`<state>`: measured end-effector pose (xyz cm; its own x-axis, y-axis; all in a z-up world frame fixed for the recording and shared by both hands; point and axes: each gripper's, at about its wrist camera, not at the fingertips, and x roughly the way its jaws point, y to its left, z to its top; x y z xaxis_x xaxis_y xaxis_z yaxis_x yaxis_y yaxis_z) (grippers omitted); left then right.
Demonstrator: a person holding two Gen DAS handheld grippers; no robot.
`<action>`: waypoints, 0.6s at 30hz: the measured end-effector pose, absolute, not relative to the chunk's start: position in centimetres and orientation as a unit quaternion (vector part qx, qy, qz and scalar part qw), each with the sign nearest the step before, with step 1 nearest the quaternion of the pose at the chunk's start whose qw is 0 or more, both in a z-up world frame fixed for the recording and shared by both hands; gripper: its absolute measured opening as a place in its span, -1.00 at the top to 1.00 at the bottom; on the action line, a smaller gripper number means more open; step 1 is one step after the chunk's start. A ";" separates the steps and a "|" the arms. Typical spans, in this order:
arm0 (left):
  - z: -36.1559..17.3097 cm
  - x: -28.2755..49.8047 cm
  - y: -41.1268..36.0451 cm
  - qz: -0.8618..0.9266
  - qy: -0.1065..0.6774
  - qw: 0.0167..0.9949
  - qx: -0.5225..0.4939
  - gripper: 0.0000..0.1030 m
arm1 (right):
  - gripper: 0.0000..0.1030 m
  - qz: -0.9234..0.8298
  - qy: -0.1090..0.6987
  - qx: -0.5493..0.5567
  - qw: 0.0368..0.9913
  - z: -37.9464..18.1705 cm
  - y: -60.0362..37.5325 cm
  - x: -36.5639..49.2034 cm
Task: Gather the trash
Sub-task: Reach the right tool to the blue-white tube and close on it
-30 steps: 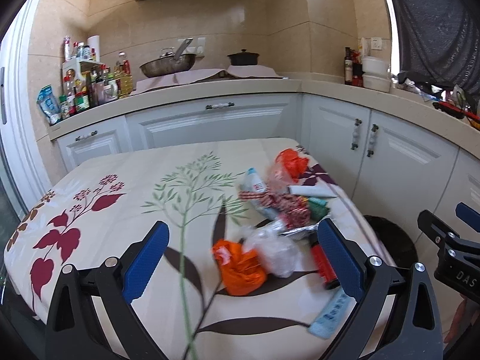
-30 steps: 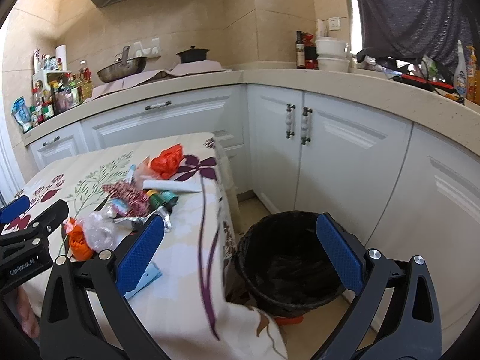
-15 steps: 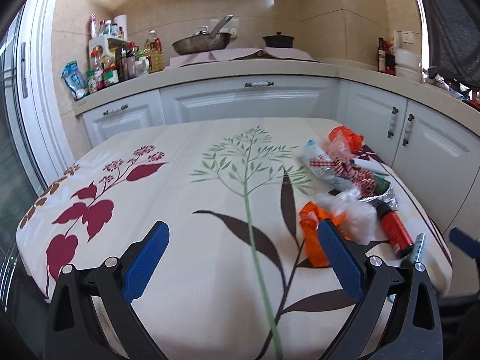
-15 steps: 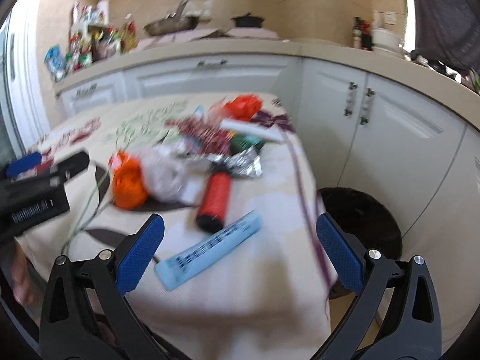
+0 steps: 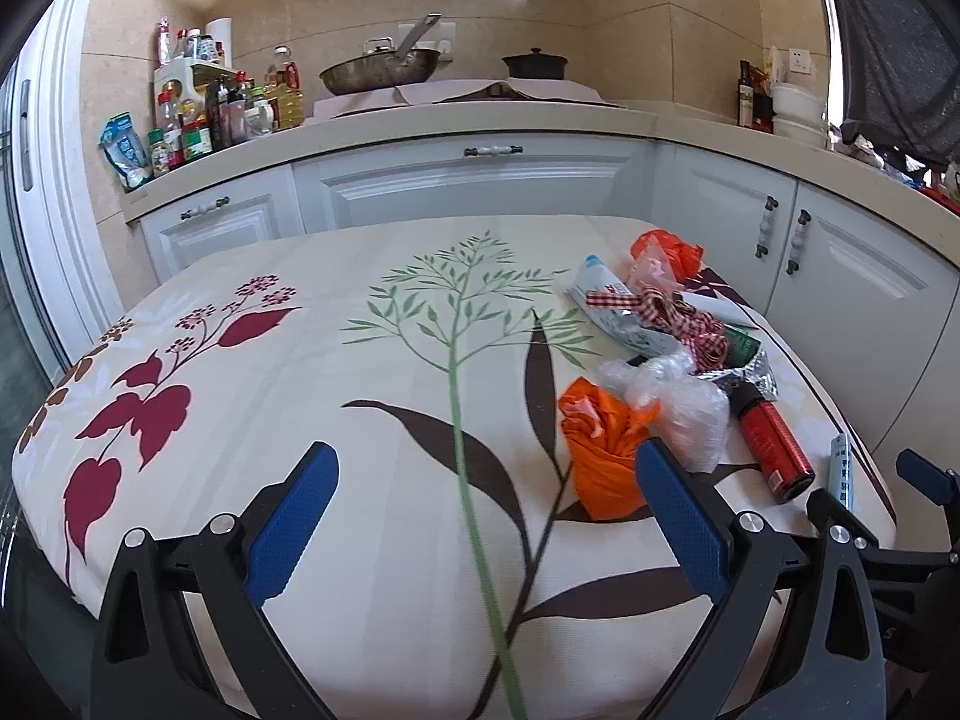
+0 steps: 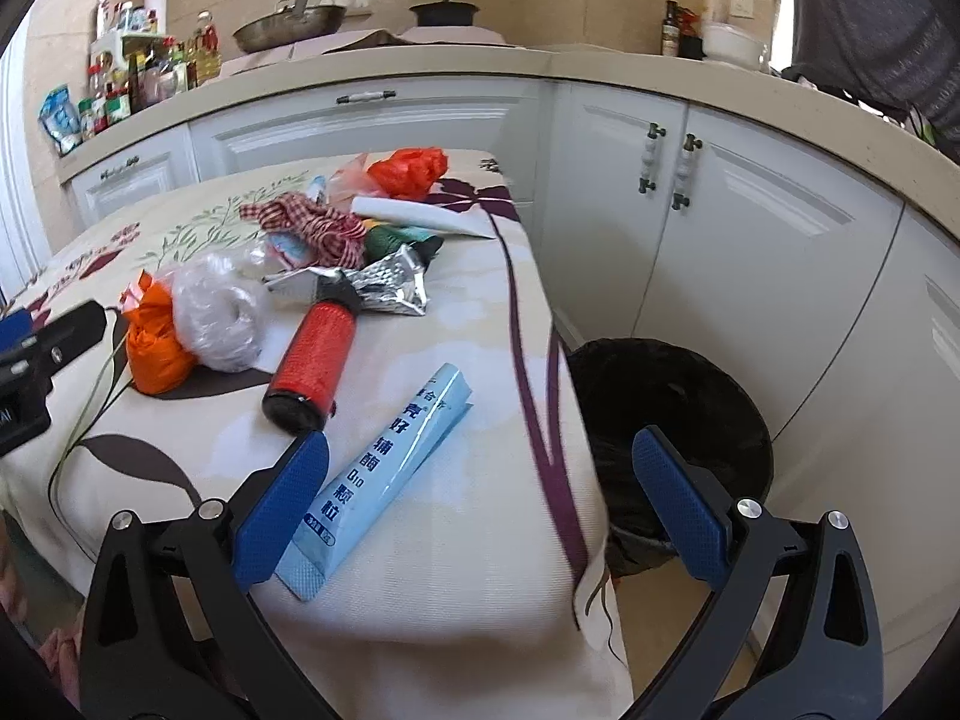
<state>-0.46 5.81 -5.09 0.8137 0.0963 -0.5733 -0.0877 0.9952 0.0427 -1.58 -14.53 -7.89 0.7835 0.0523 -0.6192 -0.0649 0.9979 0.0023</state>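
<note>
Down at the bottom of the left wrist view, the left gripper [image 5: 486, 516] has its blue fingers [image 5: 291, 519] spread wide with nothing between them, over the leaf-printed cloth on the surface [image 5: 300, 360]. At the upper left of that frame a rack of bottles [image 5: 204, 114] stands on the kitchen counter, with a pan [image 5: 381, 69] and a dark pot [image 5: 534, 65] further right along it. In the right half of the frame lies the trash: an orange bag [image 5: 600, 450] just beside the right-hand finger, a clear plastic bag [image 5: 678, 402] touching it, a red can [image 5: 774, 438] lying on its side, and behind these a checked cloth strip [image 5: 666, 312] and a red-orange bag [image 5: 666, 249].

Turning to the right wrist view, the orange bag [image 6: 153, 342] and the clear plastic bag [image 6: 216, 312] sit at centre left, touching. Next comes the red can [image 6: 309, 360], its dark end toward the camera, with crumpled foil [image 6: 384, 282] at its far end. A light blue tube [image 6: 384, 468] lies diagonally at lower centre, its near end just beside the left-hand finger of the right gripper [image 6: 480, 504]. That gripper's fingers [image 6: 681, 504] are also wide apart and empty, straddling the edge of the surface. Right of centre, below the surface edge, a black bin [image 6: 678, 402] stands on the floor beside the white cabinets [image 6: 750, 228].
</note>
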 end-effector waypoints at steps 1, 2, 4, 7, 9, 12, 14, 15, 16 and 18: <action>-5.1 -0.4 5.7 0.047 0.302 0.952 0.009 -0.88 | -0.90 0.033 0.325 -0.009 0.945 -7.8 -14.5 -1.6; -5.2 -0.4 5.6 0.047 0.302 0.952 0.010 -0.88 | -0.87 0.035 0.322 -0.011 0.946 -7.8 -14.4 -1.7; -5.3 -0.2 5.5 0.046 0.304 0.951 0.010 -0.88 | -0.62 0.044 0.319 -0.013 0.947 -7.8 -14.3 -1.8; -5.4 -0.1 5.5 0.046 0.307 0.951 0.010 -0.88 | -0.39 0.051 0.321 -0.015 0.945 -8.0 -14.1 -1.7; -5.5 0.0 5.5 0.046 0.308 0.950 0.009 -0.88 | -0.24 0.054 0.319 -0.018 0.946 -8.0 -14.1 -1.6; -5.6 0.1 5.4 0.044 0.310 0.950 0.008 -0.88 | 0.01 0.061 0.316 -0.030 0.946 -7.9 -13.9 -0.9; -5.7 0.2 5.3 0.042 0.311 0.949 0.008 -0.88 | 0.14 0.064 0.309 -0.039 0.948 -7.8 -13.8 -0.3; -5.7 0.2 5.3 0.040 0.312 0.949 0.008 -0.88 | 0.14 0.065 0.305 -0.042 0.949 -7.8 -13.8 -0.2; -5.8 0.3 5.2 0.039 0.313 0.949 0.008 -0.88 | 0.14 0.070 0.304 -0.048 0.949 -7.8 -13.7 0.2; -5.8 0.4 5.1 0.036 0.314 0.949 0.008 -0.88 | 0.11 0.066 0.300 -0.047 0.950 -7.5 -13.9 0.3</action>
